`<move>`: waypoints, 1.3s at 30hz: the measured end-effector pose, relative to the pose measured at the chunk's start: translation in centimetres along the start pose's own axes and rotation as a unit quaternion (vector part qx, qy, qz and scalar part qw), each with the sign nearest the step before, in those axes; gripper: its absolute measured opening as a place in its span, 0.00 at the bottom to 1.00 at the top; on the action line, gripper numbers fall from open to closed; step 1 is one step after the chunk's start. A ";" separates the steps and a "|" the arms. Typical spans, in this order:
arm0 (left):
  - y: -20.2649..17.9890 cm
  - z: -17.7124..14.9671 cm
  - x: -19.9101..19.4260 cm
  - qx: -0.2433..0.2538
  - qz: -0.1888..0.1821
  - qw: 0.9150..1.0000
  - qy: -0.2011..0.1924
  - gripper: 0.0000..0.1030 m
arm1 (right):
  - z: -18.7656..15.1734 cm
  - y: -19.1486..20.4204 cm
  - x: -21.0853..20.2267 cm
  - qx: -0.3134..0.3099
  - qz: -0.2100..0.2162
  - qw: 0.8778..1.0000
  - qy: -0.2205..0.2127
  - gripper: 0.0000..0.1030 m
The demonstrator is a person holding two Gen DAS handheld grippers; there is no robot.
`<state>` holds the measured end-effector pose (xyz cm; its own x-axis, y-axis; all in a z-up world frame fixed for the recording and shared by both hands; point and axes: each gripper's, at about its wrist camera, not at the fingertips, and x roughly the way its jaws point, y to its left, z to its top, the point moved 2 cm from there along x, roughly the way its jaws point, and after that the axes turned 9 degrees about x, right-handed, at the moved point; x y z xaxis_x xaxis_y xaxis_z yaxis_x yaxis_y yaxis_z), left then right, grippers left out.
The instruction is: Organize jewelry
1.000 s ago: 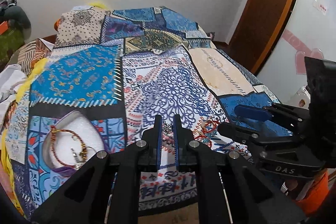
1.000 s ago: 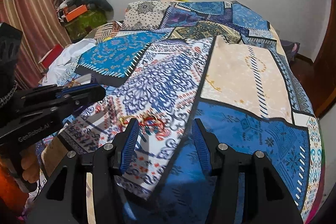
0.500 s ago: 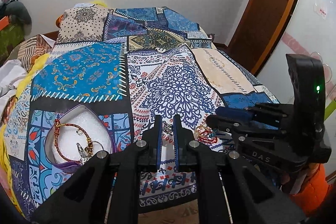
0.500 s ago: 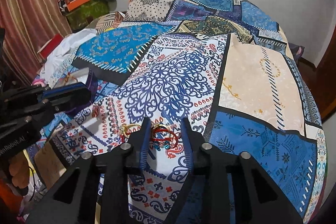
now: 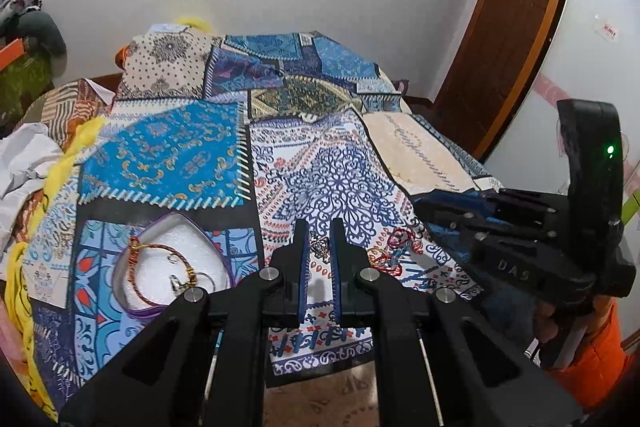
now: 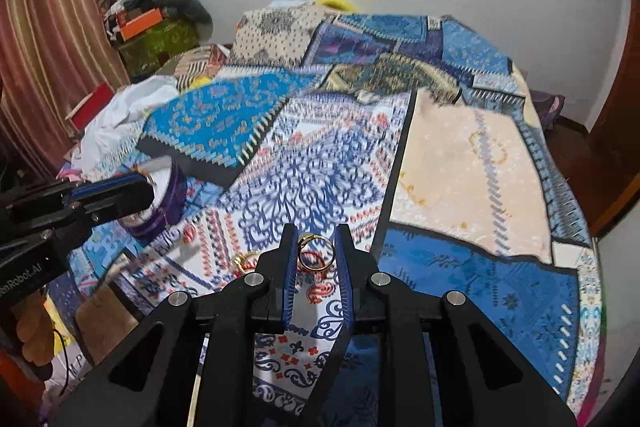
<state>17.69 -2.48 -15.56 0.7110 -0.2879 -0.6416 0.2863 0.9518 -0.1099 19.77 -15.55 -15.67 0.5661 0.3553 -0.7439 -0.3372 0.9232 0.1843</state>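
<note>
Now we see both grippers over a bed covered with a patchwork bedspread of blue, white and cream prints. Our right gripper has just been closing, and its blue-padded fingers are clamped on a thin gold ring, held upright between the tips, just above the cloth. Another gold ring lies on the bedspread just left of that gripper, beside a small red loop of jewelry seen through the held ring.

Our left gripper is pinched together on a small silver filigree charm, which sits between its fingertips above the white-and-blue patch. To its left, on the bedspread, rests an open heart-shaped tin with a purple rim and white lining. Inside lie a braided red-and-gold cord bracelet and a few small silver pieces, too small for us to make out.
</note>
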 end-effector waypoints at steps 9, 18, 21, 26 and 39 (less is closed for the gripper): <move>0.4 1.1 -3.7 0.003 0.017 0.999 -0.036 0.08 | 2.2 1.3 -3.8 0.004 -0.001 0.998 -0.059 0.16; 1.7 1.5 -6.6 -0.002 0.043 0.997 -0.064 0.08 | 3.1 4.1 -6.2 -0.009 0.019 0.995 -0.098 0.16; 2.5 1.4 -7.5 -0.006 0.053 0.996 -0.071 0.08 | 3.4 5.2 -6.3 -0.014 0.029 0.994 -0.103 0.16; 4.0 1.1 -8.6 -0.012 0.065 0.995 -0.077 0.08 | 3.4 7.0 -5.8 -0.020 0.046 0.993 -0.103 0.16; 8.6 -1.3 -7.6 -0.042 0.079 0.995 -0.051 0.08 | 2.8 11.6 -1.1 -0.035 0.080 0.995 -0.057 0.16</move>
<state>13.91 8.06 -12.59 0.8060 -0.1390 -0.5753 0.1138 0.9903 -0.0798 17.28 -4.82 -10.91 0.5812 0.5144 -0.6306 -0.4783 0.8428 0.2468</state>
